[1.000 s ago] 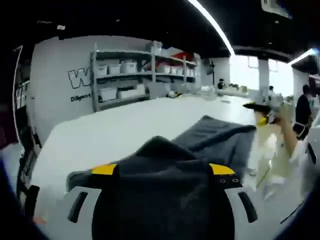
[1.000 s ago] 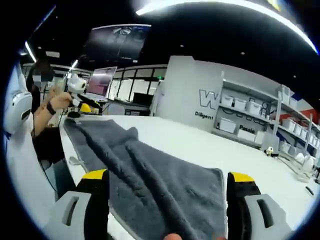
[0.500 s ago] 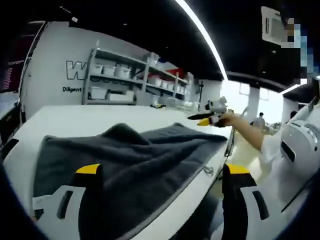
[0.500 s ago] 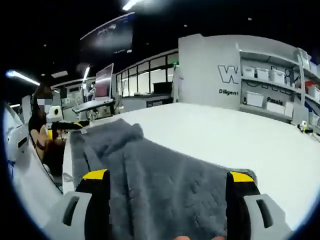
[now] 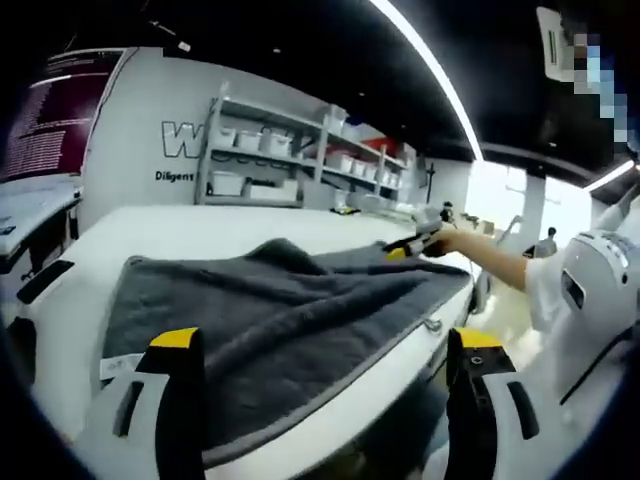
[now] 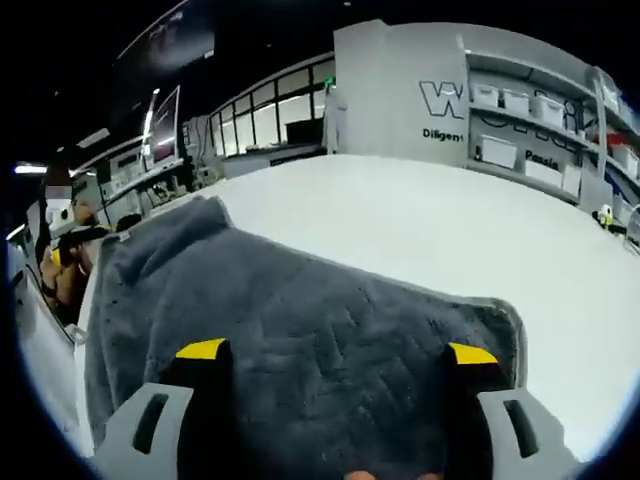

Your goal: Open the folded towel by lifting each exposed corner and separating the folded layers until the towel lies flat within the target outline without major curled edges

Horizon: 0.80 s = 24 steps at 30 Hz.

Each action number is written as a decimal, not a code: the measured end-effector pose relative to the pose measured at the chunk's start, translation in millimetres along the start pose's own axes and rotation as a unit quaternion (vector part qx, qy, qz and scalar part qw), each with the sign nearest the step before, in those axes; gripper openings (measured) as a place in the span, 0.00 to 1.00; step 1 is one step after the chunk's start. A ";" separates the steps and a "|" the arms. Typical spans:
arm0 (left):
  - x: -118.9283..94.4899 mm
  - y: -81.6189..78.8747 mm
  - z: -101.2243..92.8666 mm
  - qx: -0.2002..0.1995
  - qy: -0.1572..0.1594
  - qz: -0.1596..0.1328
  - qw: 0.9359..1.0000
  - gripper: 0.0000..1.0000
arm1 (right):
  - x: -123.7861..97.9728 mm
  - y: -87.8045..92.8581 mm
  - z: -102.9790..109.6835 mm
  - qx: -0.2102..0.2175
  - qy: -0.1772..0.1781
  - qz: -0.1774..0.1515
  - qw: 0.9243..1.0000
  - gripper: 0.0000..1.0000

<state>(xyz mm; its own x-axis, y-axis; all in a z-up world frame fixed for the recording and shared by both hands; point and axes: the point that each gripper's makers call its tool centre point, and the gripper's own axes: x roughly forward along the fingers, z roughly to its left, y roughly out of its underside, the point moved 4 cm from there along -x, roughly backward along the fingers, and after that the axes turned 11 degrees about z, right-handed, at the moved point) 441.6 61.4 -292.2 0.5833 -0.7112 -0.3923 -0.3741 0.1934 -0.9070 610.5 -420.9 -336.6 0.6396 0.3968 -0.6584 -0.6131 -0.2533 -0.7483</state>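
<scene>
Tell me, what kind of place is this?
Probably a big workshop or lab. A grey towel lies on a large white table, shelves with white bins line the wall, and long light strips run overhead.

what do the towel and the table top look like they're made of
Towel: dark grey terry or microfibre cloth by its look, matte and fuzzy, with a stitched hem along the edge.
Table top: smooth white hard surface, probably laminate; slight sheen, no visible grain.

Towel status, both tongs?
Left tongs open over the near edge of the grey towel. Right tongs open above it too. Towel spread on the white table, ridge along the middle. Nothing in the way.
</scene>
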 end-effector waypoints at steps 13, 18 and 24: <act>13.2 1.1 5.1 -0.001 -0.001 0.022 1.000 0.99 | 16.9 -14.4 -66.1 -0.011 0.052 0.005 0.999 0.87; 15.0 1.1 5.6 -0.001 -0.005 0.027 1.000 0.99 | 21.5 -19.4 -73.3 -0.014 0.054 0.000 0.998 0.91; 14.5 1.4 6.6 -0.003 -0.003 0.025 1.000 0.99 | -7.8 -22.0 -68.0 -0.025 0.088 -0.026 0.995 0.99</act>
<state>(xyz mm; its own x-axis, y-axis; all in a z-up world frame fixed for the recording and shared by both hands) 454.3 55.9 -300.2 0.5678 -0.6974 -0.4374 -0.4067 0.2243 -0.8856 650.5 -478.4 -320.5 0.7442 0.2512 -0.6190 -0.5557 -0.2815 -0.7823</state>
